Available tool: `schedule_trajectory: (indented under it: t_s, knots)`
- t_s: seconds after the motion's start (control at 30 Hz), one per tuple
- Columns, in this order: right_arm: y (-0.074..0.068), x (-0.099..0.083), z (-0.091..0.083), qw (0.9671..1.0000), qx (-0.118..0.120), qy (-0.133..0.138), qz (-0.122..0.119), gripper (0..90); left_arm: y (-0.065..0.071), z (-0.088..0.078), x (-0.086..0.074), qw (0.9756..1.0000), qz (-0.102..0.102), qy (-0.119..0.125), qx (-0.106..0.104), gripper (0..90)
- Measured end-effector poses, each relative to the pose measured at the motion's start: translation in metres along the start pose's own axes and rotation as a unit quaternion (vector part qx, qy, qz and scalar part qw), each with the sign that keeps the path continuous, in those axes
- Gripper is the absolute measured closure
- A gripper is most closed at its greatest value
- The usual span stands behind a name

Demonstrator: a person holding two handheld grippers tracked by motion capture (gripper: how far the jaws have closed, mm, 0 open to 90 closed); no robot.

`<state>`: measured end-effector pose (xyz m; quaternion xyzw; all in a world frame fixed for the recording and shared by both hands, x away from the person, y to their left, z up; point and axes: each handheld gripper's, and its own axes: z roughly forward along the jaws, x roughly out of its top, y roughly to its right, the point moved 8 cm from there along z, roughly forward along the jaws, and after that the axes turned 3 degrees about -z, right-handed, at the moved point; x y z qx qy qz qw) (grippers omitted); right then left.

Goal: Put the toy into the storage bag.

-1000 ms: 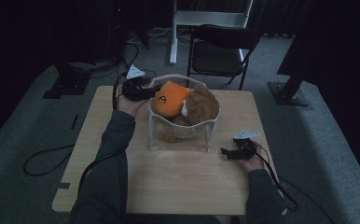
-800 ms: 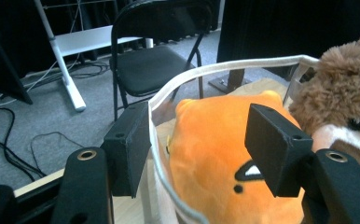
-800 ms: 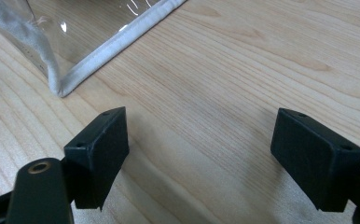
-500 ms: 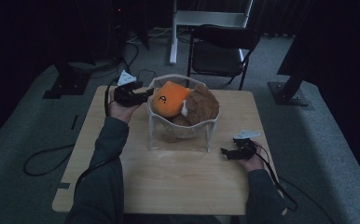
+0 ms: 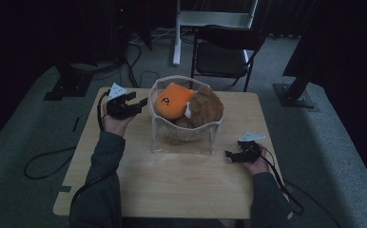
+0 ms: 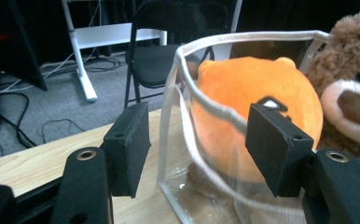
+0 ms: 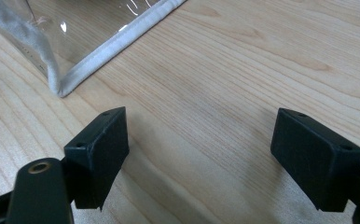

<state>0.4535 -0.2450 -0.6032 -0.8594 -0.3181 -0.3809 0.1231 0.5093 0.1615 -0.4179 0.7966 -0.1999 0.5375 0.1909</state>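
At the bottom of the high view I am holding both forearms over the wooden table (image 5: 172, 185), the sleeves entering from the lower edge. At lower right, my right gripper (image 5: 231, 155) is lying low on the tabletop with its jaws spread wide and nothing between them; in the right gripper view, bare wood grain is showing between the two black pads (image 7: 101, 151), and a white-trimmed bottom corner of the clear bag (image 7: 64, 77) is sitting in the upper left, apart from the jaws. Farther up, at centre frame, the clear bag (image 5: 184, 142) is standing upright on the table, holding an orange plush toy (image 5: 172, 100) on its left side and a brown teddy bear (image 5: 205, 107) on its right, the two touching. At upper left, my left gripper (image 5: 142, 101) is pointing at the bag's left wall, jaws parted and not pressing on anything; in the left gripper view, the bag's white rim (image 6: 183, 84) is passing between the pads, with the orange toy just behind it. Beyond the table, a black chair (image 5: 222, 52) is standing at the top centre.
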Motion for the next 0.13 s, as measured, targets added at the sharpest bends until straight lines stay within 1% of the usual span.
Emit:
schedule_trajectory:
  t_s: [0.03, 0.07, 0.13]
  knots:
    - [0.0, 0.0, 0.0, 1.0, 0.0, 0.0, 0.0, 18.3, 0.0, 0.0, 0.0, 1.0, 0.0, 0.0, 0.0, 40.3]
    - [0.0, 0.0, 0.0, 1.0, 0.0, 0.0, 0.0, 18.3, -0.001, -0.004, -0.0053, 1.0, -0.006, 0.003, 0.0, 40.3]
    - [0.0, 0.0, 0.0, 1.0, 0.0, 0.0, 0.0, 18.3, -0.0019, -0.0059, -0.0081, 1.0, -0.008, 0.004, 0.002, 40.2]
